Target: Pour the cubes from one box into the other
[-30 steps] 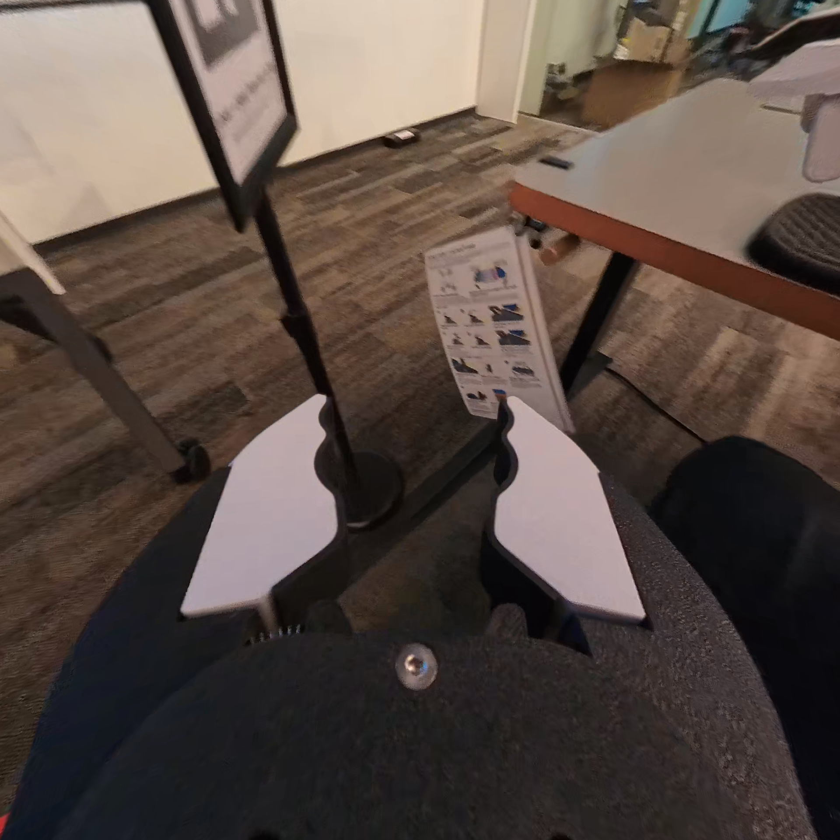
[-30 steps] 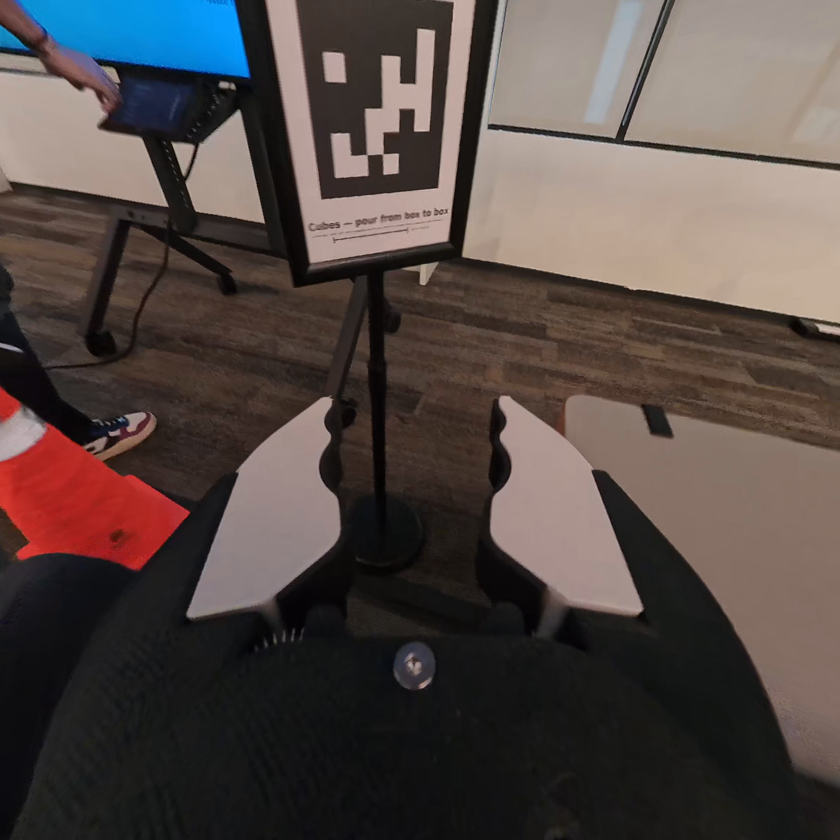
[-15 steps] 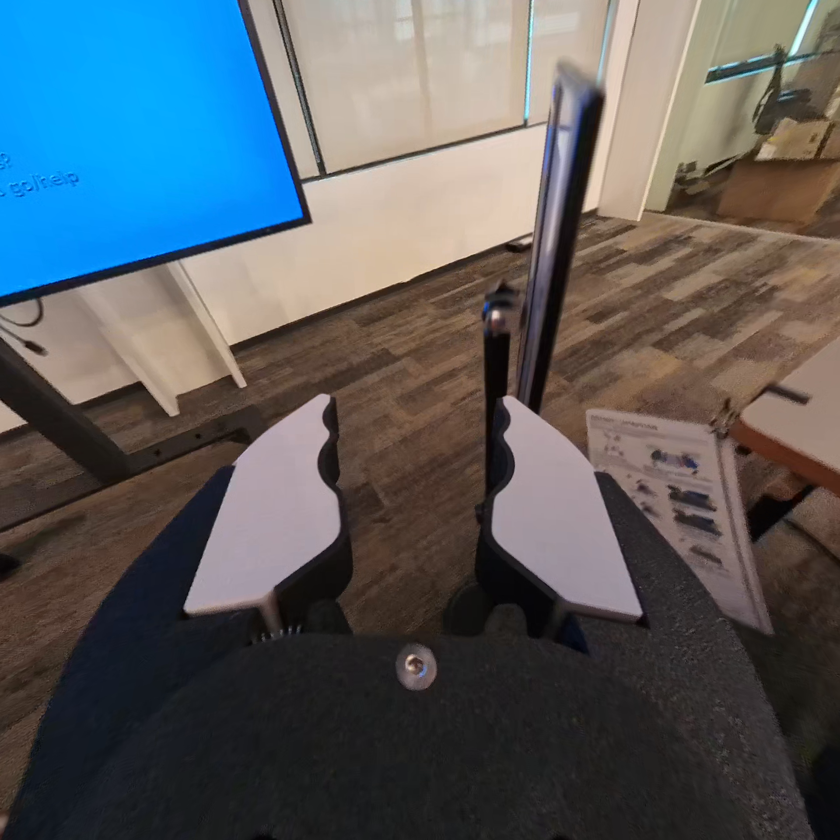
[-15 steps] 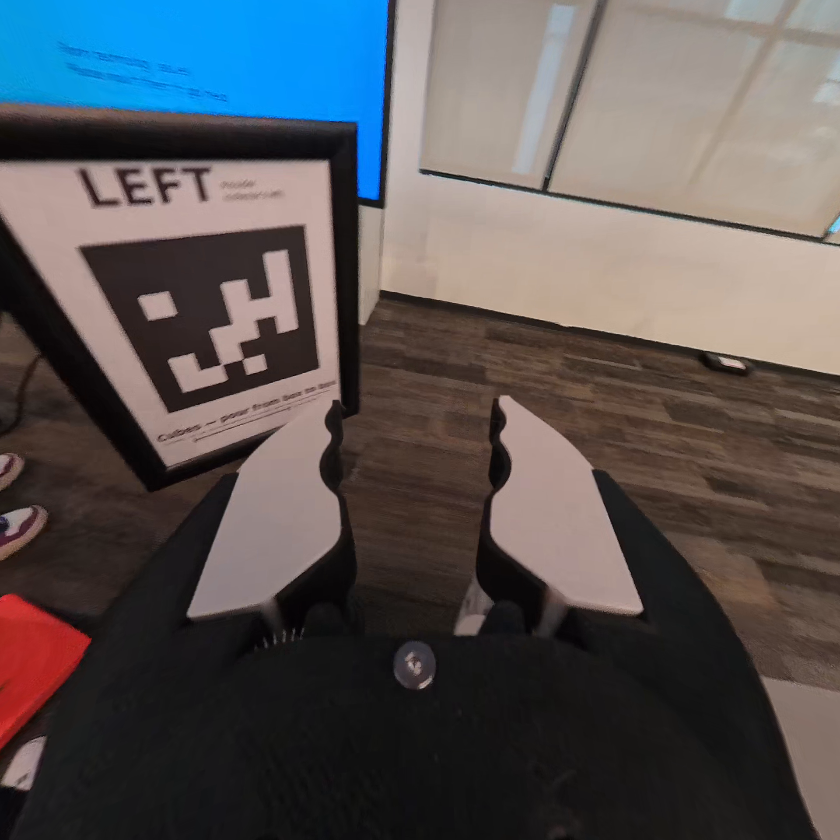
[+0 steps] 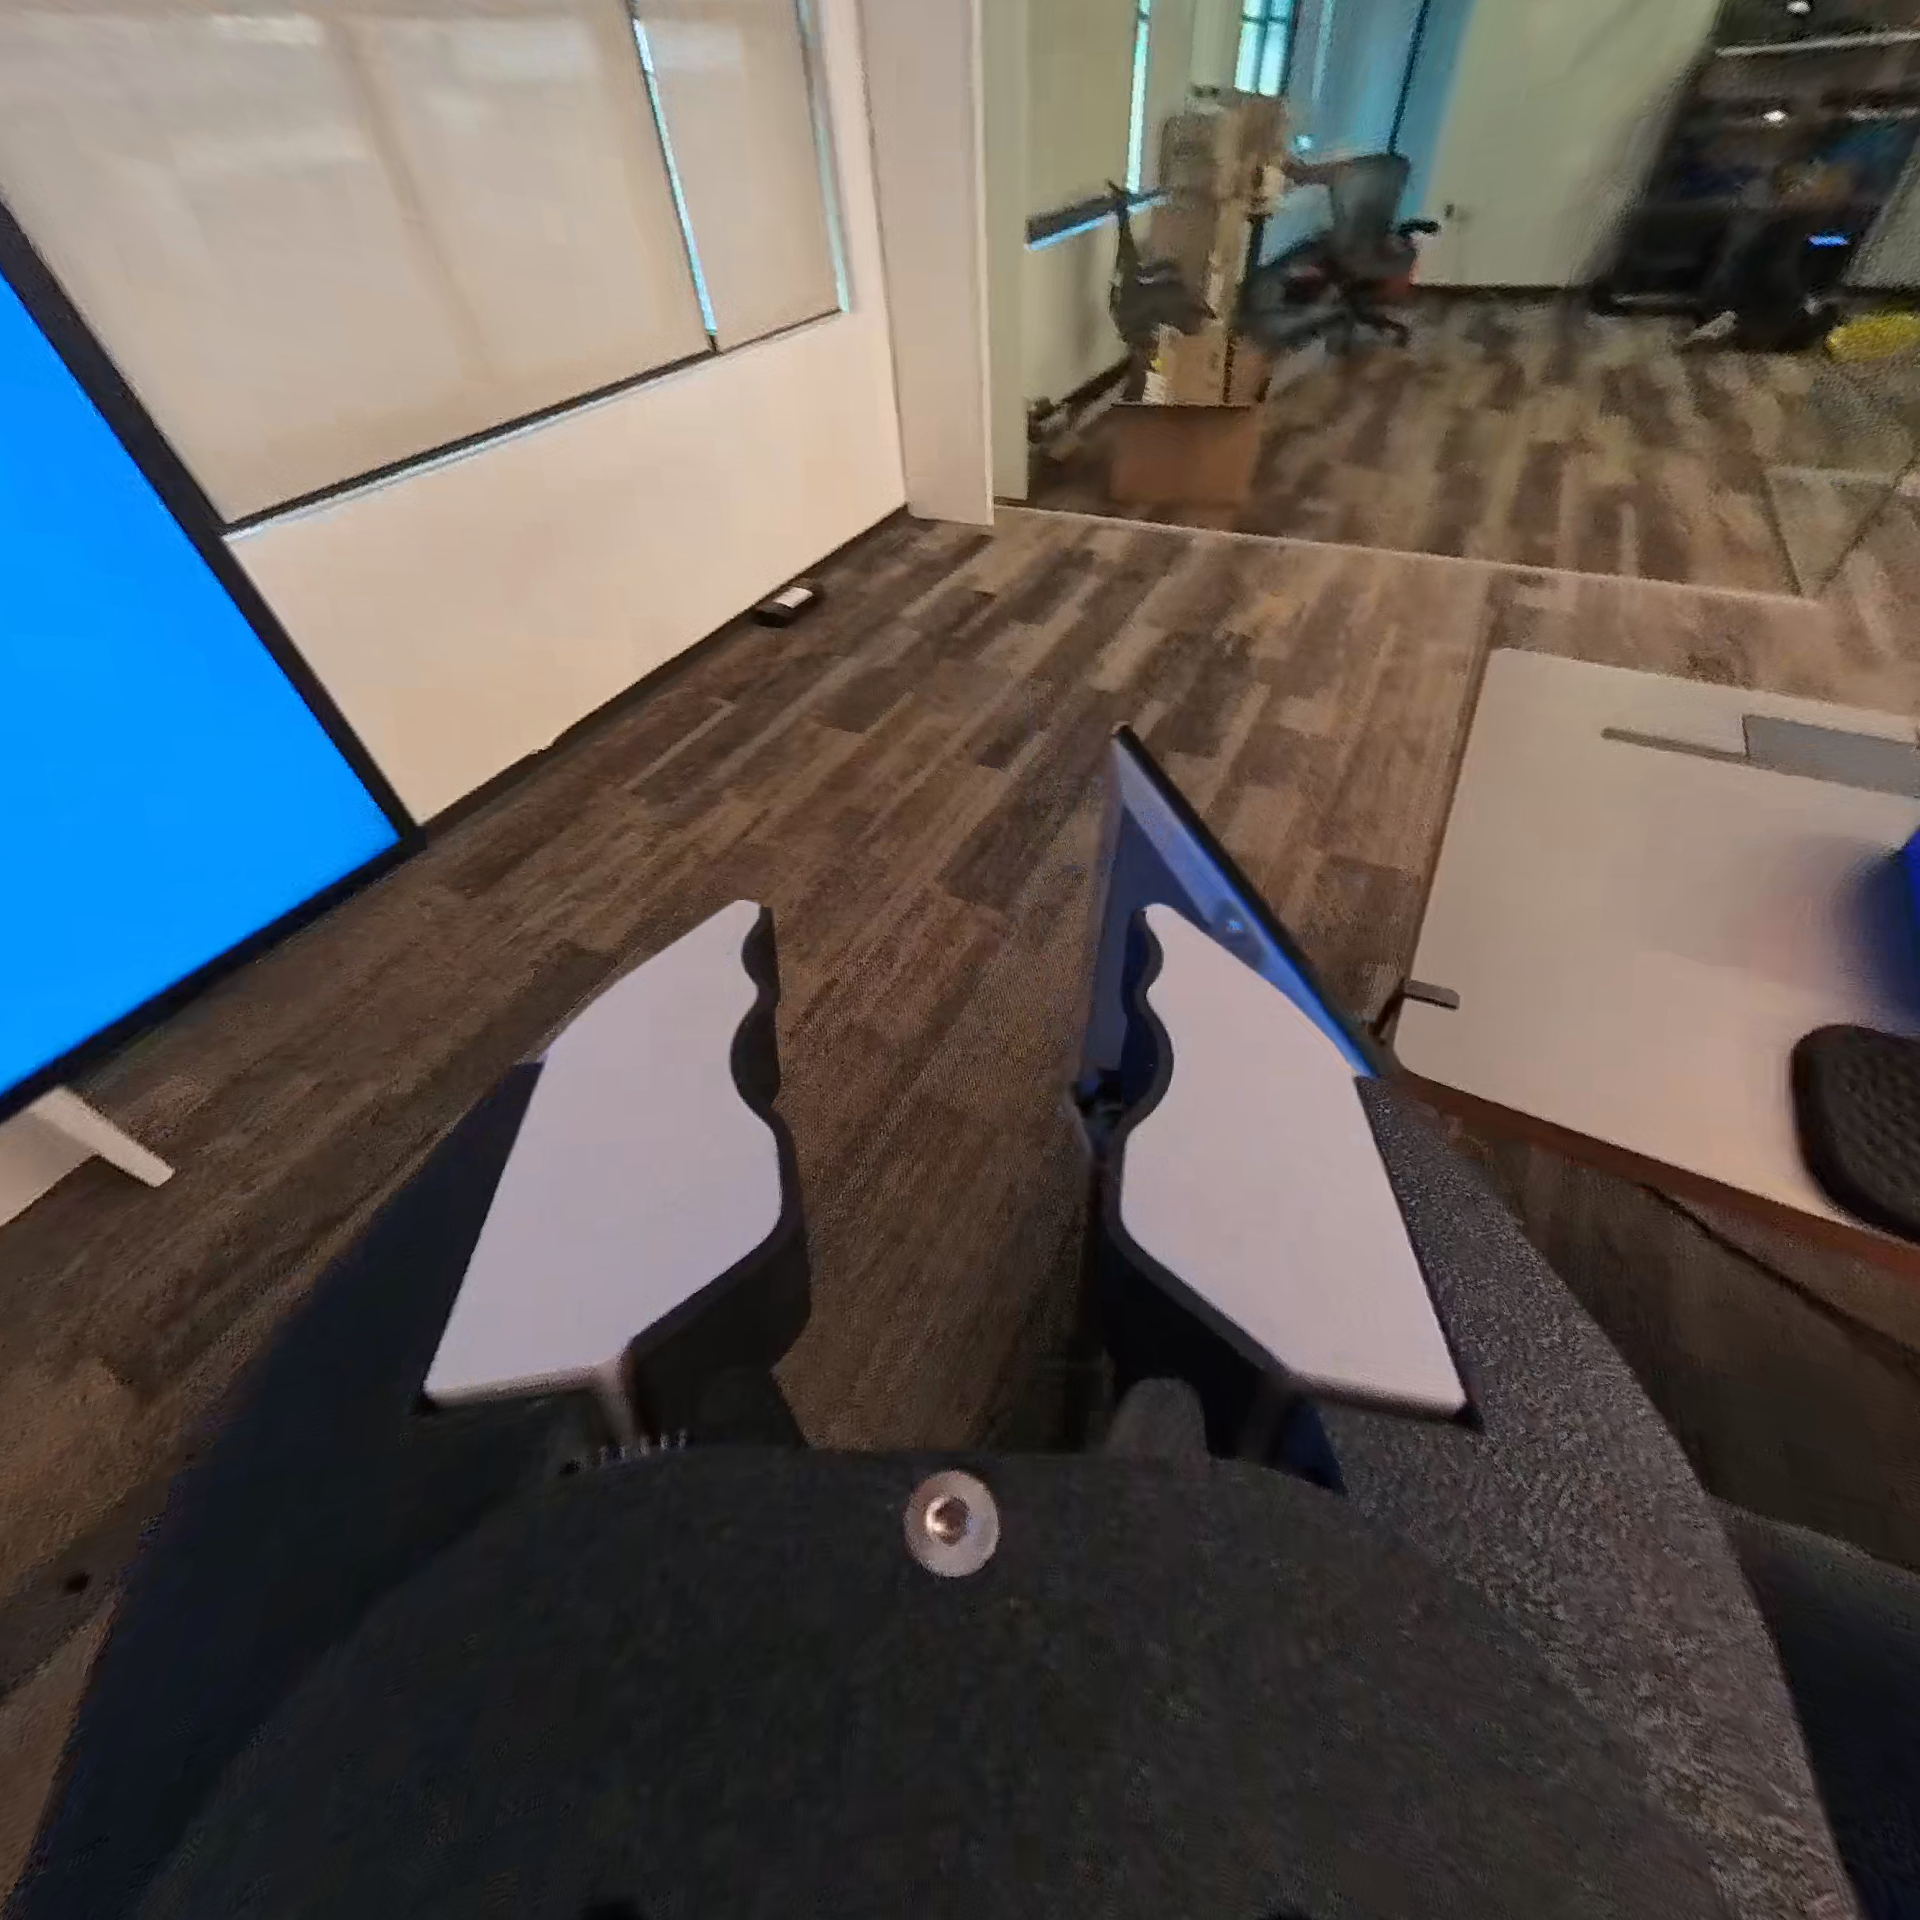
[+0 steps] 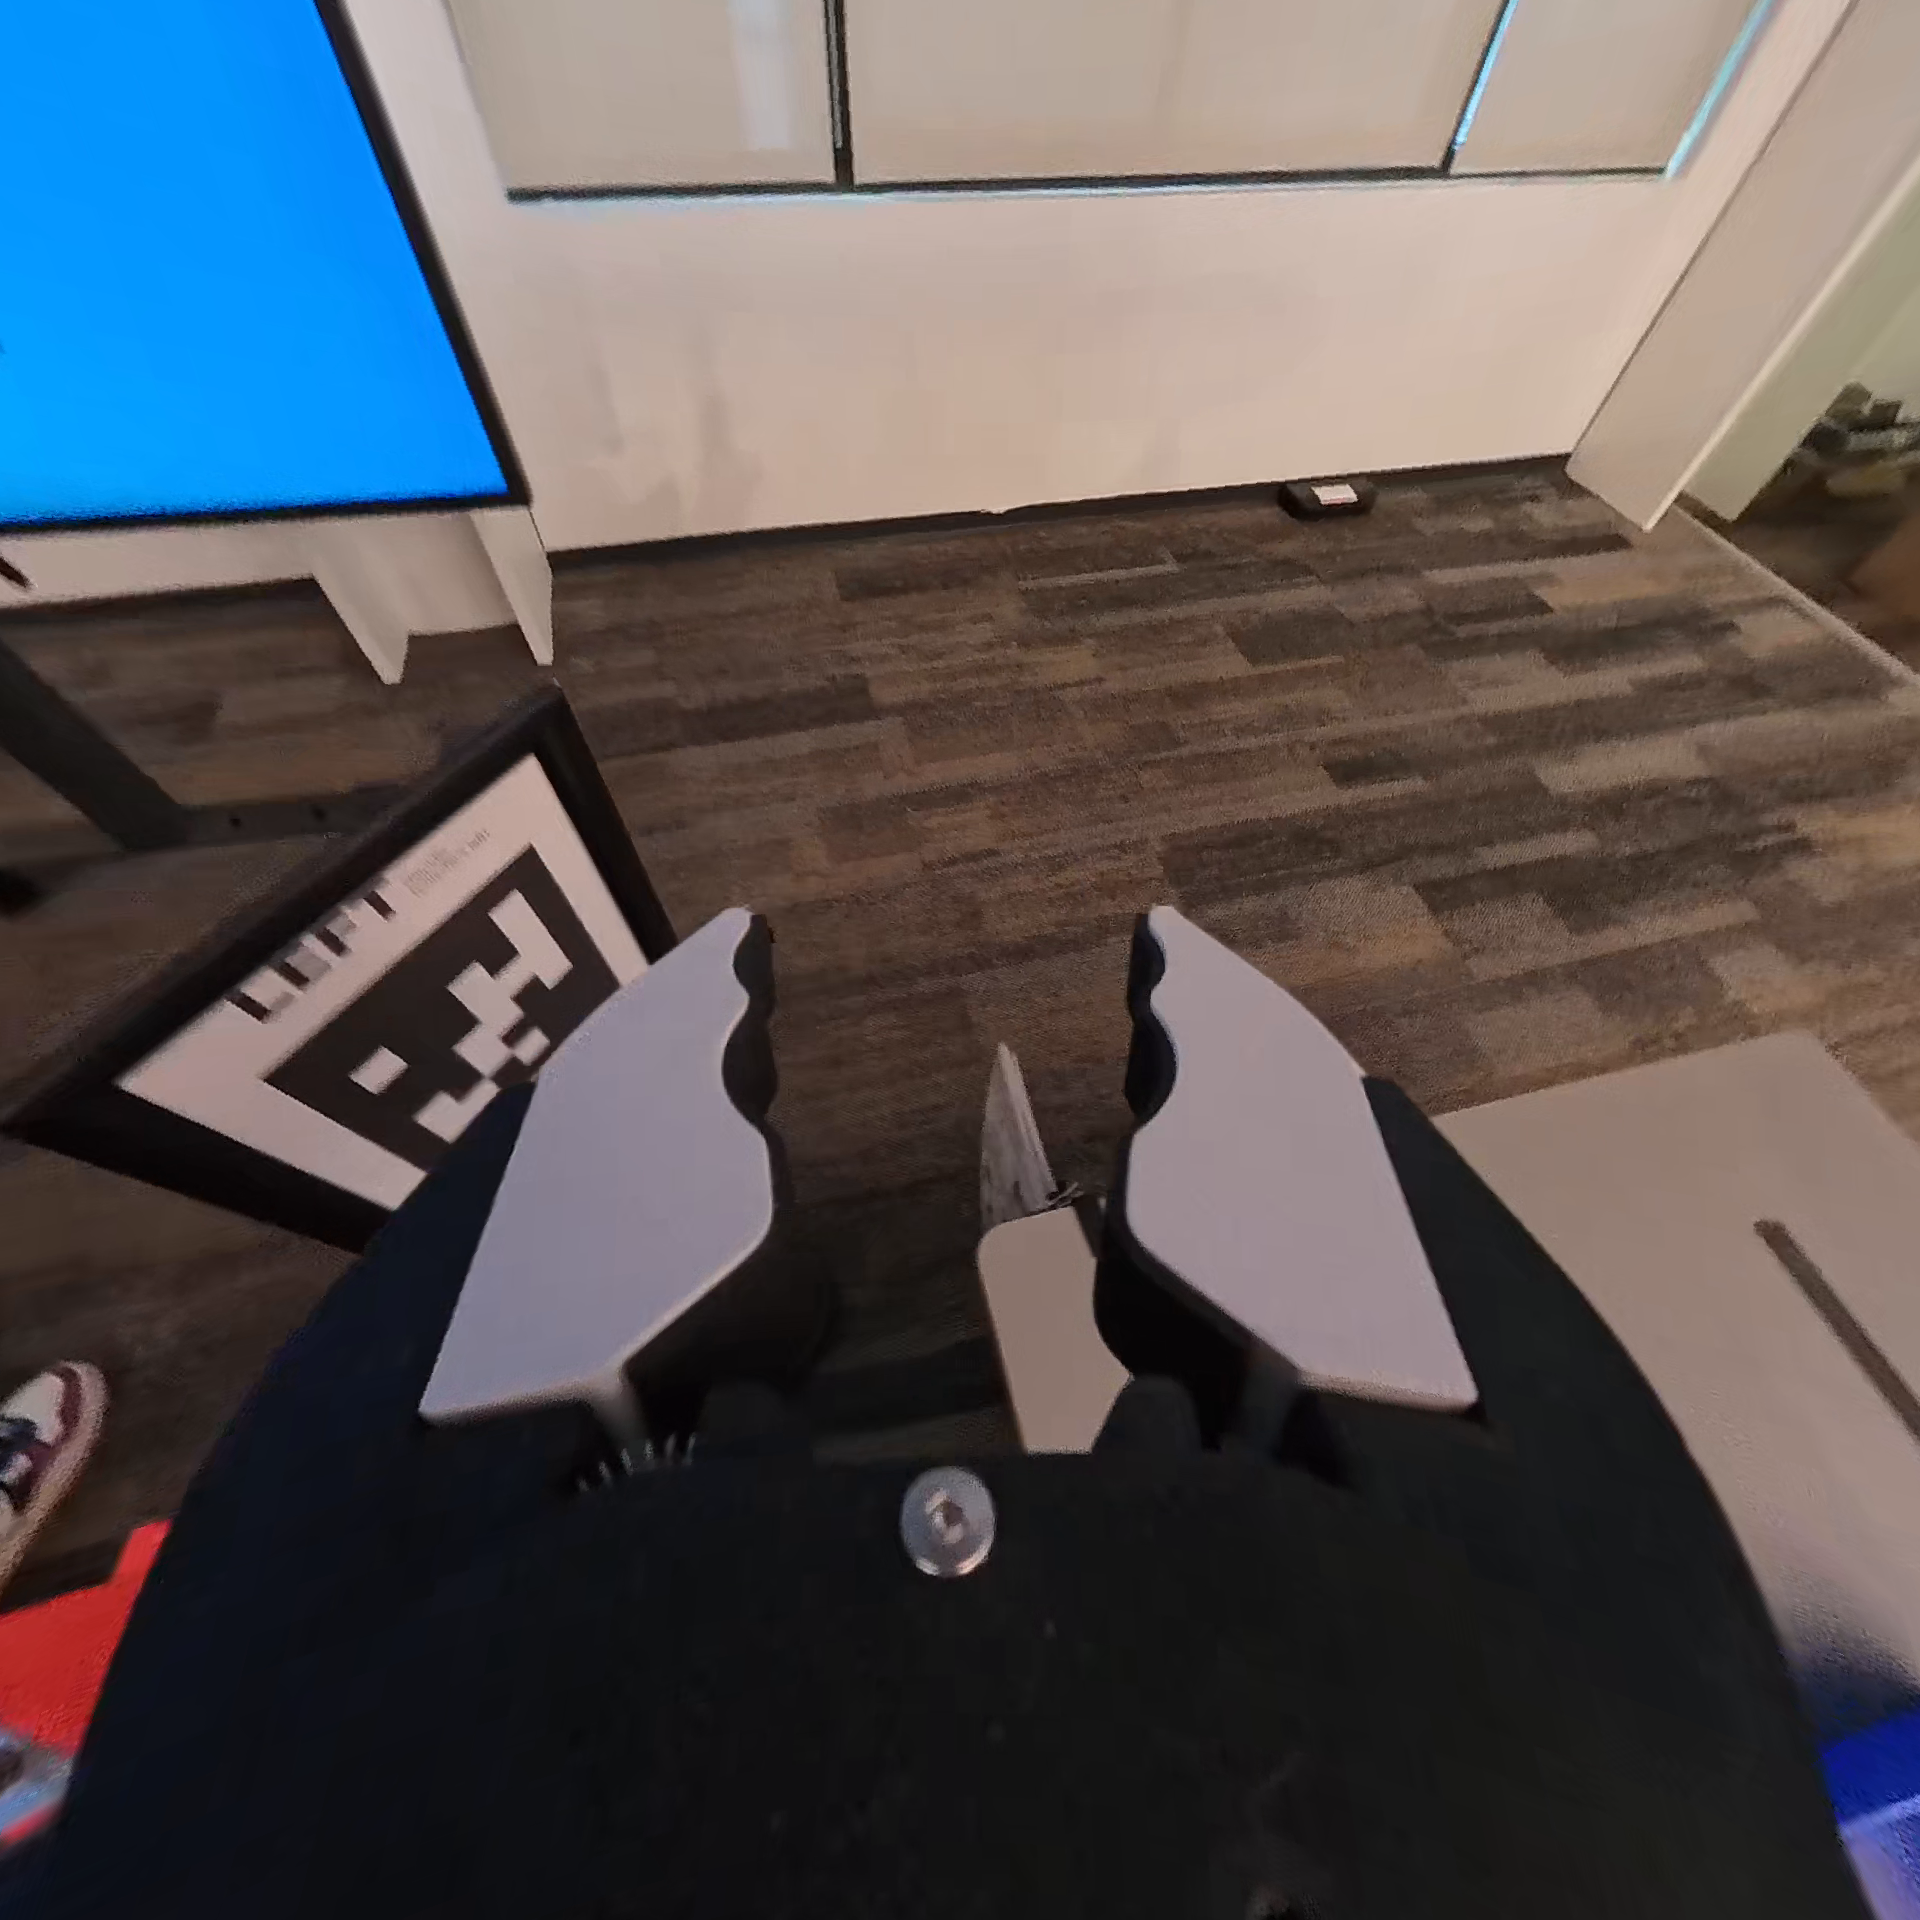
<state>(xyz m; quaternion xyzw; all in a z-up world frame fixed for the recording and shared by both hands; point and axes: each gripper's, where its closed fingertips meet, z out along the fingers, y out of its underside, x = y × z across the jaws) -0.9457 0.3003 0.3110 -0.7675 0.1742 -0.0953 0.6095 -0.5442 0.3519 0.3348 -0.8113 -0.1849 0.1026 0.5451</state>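
No box and no cubes show clearly in either view. My left gripper is open and empty, held in the air over the carpet. My right gripper is open and empty too, also over the carpet. A white table lies to the right in the left wrist view, with a blurred blue shape at its right edge. The same table's corner shows at the right in the right wrist view.
A framed marker sign on a stand is low at the left; its edge rises behind my left gripper's right finger. A big blue screen stands left. A black round pad lies on the table. A shoe is at lower left.
Both views have swung up and to the right. The sign has dropped from the middle to the lower left of the right wrist view. Both grippers stay open.
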